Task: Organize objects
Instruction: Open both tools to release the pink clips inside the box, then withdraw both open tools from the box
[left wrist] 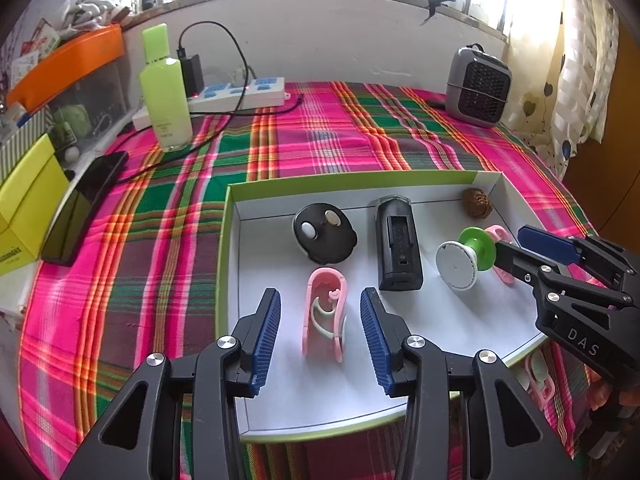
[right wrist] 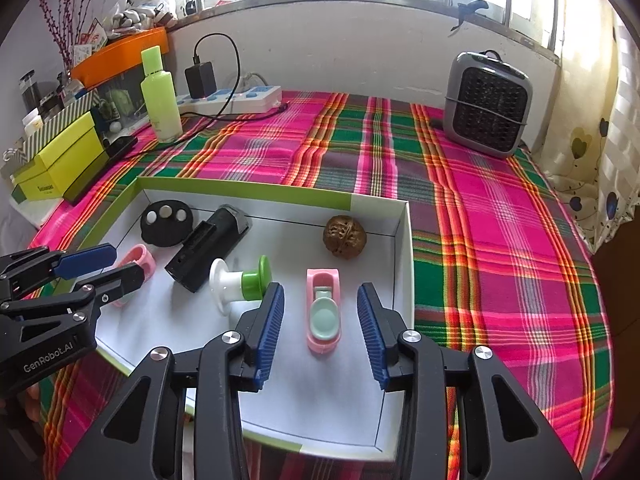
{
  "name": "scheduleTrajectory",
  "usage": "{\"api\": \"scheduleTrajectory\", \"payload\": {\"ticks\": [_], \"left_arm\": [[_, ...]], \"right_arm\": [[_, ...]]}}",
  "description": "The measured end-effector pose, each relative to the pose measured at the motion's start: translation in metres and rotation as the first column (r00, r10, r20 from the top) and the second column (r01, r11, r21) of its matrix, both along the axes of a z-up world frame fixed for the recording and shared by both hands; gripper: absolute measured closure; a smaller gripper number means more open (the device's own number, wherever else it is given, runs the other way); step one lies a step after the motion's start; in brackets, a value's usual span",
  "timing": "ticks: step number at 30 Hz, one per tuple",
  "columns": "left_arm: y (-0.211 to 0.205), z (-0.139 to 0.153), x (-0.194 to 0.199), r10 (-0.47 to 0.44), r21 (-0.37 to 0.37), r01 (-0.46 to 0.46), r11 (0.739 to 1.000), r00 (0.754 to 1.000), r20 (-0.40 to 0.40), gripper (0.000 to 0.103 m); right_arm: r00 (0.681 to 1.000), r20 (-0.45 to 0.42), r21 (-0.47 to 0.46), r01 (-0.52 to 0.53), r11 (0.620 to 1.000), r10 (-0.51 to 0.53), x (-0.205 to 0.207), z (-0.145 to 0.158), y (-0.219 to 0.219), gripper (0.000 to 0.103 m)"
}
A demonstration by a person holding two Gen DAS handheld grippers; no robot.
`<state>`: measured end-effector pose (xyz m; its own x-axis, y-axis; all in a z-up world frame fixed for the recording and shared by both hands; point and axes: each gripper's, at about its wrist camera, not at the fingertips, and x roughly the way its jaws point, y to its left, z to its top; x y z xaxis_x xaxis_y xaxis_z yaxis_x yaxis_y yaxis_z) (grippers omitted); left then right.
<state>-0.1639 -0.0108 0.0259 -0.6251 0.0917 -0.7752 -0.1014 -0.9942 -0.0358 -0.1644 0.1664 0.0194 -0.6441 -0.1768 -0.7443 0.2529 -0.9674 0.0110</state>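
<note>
A window lets bright light onto a counter [left wrist: 320, 136] draped in a pink, green and orange plaid cloth, with a small grey heater [right wrist: 488, 104] at the far corner and a lime bottle [left wrist: 166, 88] by a power strip [left wrist: 236, 94].

The landmark is the shallow white tray [right wrist: 256, 196] with green walls, lying on the cloth. Inside it, toward its far wall, sit a black round disc [left wrist: 324, 234], a black rectangular holder [left wrist: 398, 244] and a brown walnut [right wrist: 345, 236]; nearer the middle lies a white-and-green spool [right wrist: 240, 282] on its side.

The left gripper [left wrist: 320, 336] hangs over the tray's near left part, its blue fingers [left wrist: 266, 340] spread with a pink clip [left wrist: 325, 312] lying free on the tray floor between them, clear of both. The right gripper [right wrist: 320, 332] hangs over the tray's near right part, fingers [right wrist: 270, 334] likewise parted either side of a second pink clip [right wrist: 323, 312] with a mint pad, touching neither.

Both clips look set down inside the tray, so I judge this the release at the end of a placing step. Another pink clip [left wrist: 538, 380] shows on the cloth just outside the tray's near right edge. The next move probably calls for lifting both grippers straight up without nudging the clips, then reaching outside the tray for whatever is left.
</note>
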Motion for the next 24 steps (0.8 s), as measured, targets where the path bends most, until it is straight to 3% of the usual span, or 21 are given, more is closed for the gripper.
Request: {"api": "scheduleTrajectory", "payload": {"ticks": [24], "left_arm": [[-0.008, 0.024, 0.052, 0.038, 0.03, -0.036, 0.999, 0.997, -0.066, 0.062]], "right_arm": [[0.997, -0.064, -0.019, 0.04, 0.999, -0.041, 0.049, 0.021, -0.002, 0.062]]}}
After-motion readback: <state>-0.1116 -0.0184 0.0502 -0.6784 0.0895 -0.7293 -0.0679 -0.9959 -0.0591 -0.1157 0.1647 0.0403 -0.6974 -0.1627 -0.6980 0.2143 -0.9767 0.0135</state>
